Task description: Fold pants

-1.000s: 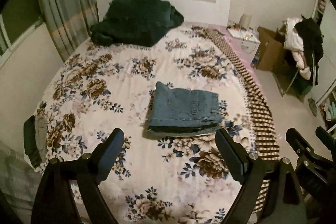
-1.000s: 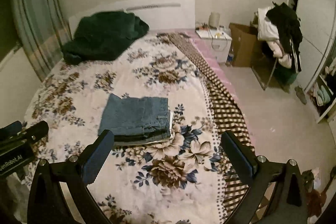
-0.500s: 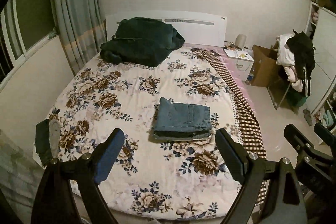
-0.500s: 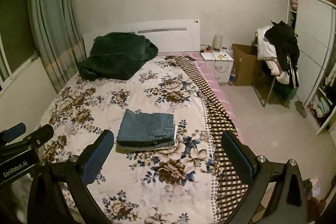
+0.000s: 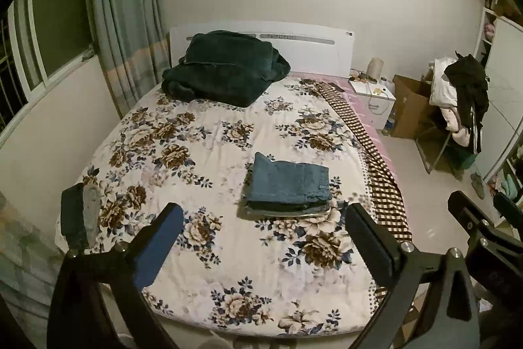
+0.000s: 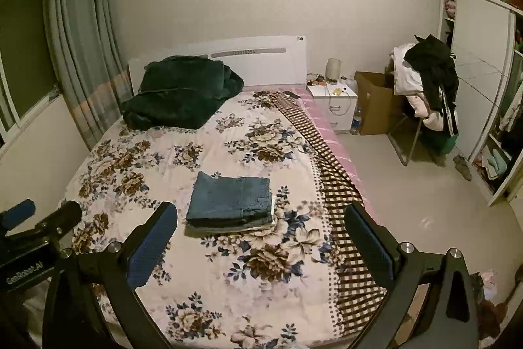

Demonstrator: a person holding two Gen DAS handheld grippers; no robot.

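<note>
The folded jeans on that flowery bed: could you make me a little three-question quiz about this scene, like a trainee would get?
1. True or false: the folded jeans are held by a gripper.
2. What lies by the headboard? A) dark green blanket B) red pillow C) laptop
3. Fill in: the jaws of the left gripper and the right gripper stand ____.

Key: 1 false, they lie free on the bedspread; 2 A; 3 open, with nothing between them.

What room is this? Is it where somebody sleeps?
Yes, it looks like a bedroom. There is a big bed with a flowery cover and a white headboard, a small nightstand beside it, and an open wardrobe with clothes.
</note>
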